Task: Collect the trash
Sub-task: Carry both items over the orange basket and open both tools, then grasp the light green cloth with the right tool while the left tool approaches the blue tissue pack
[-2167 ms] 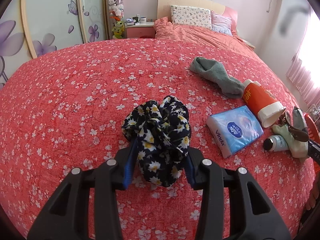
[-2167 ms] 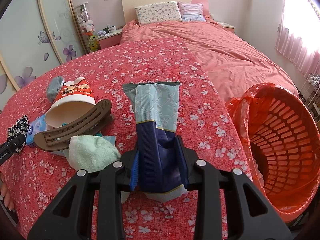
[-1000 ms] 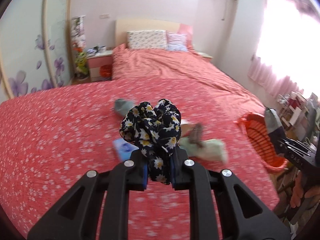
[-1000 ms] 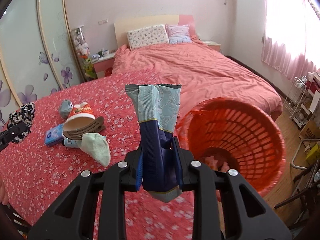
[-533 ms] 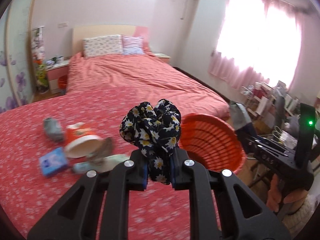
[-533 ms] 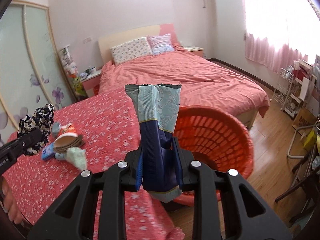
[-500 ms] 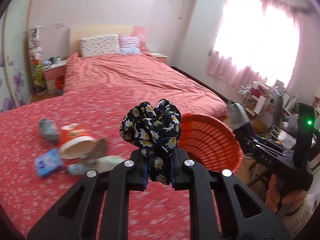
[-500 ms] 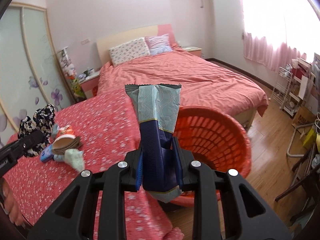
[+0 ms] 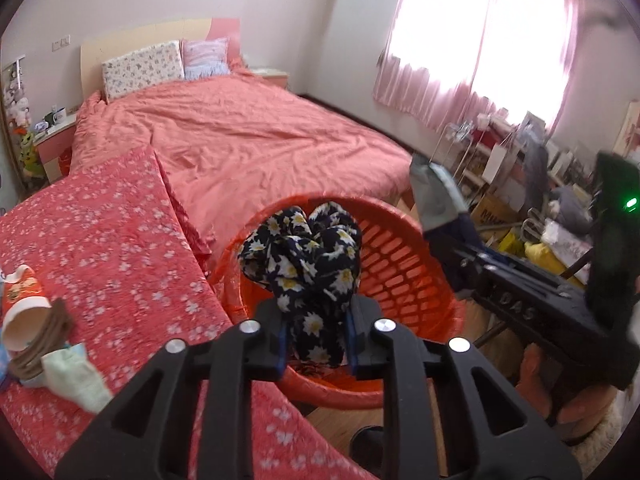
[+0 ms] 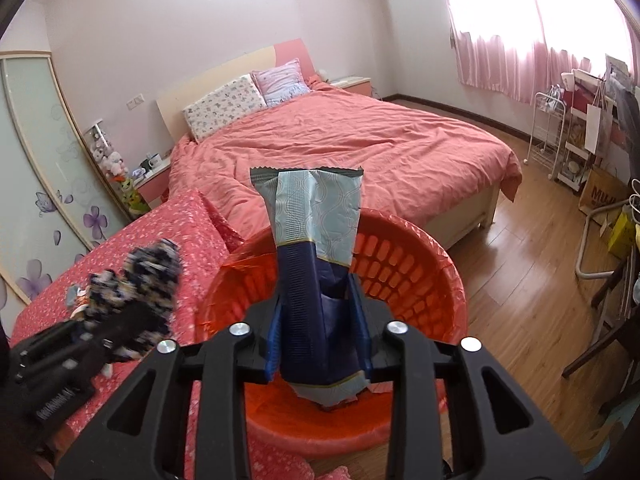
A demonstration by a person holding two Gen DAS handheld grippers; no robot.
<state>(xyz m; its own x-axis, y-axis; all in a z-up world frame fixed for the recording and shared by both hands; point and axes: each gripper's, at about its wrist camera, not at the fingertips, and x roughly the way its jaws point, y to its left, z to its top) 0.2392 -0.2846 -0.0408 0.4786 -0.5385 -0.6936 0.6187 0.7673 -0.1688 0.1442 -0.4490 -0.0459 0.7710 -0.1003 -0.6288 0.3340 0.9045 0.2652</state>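
Both grippers hold their loads above the orange basket.

The left gripper (image 9: 316, 338) has its fingers (image 9: 280, 340) clenched on a black daisy-print scrunchie (image 9: 304, 256), which hides part of the orange basket (image 9: 400, 264) beneath it. The right gripper (image 10: 319, 344) grips a blue-and-teal wrapper (image 10: 316, 240) upright over the same basket (image 10: 400, 264); the wrapper's lower end covers whatever lies at the bottom. In the right view the scrunchie (image 10: 140, 280) is blurred. Raised letters on the right gripper's body read "DAS" in the left view. On the flowered tabletop (image 9: 100, 240) a red paper cup (image 9: 20, 300), a brown hair clip (image 9: 44, 336) and a pale green sock (image 9: 76, 376) are cut off at the edge. Behind lies the bed (image 9: 240, 136).
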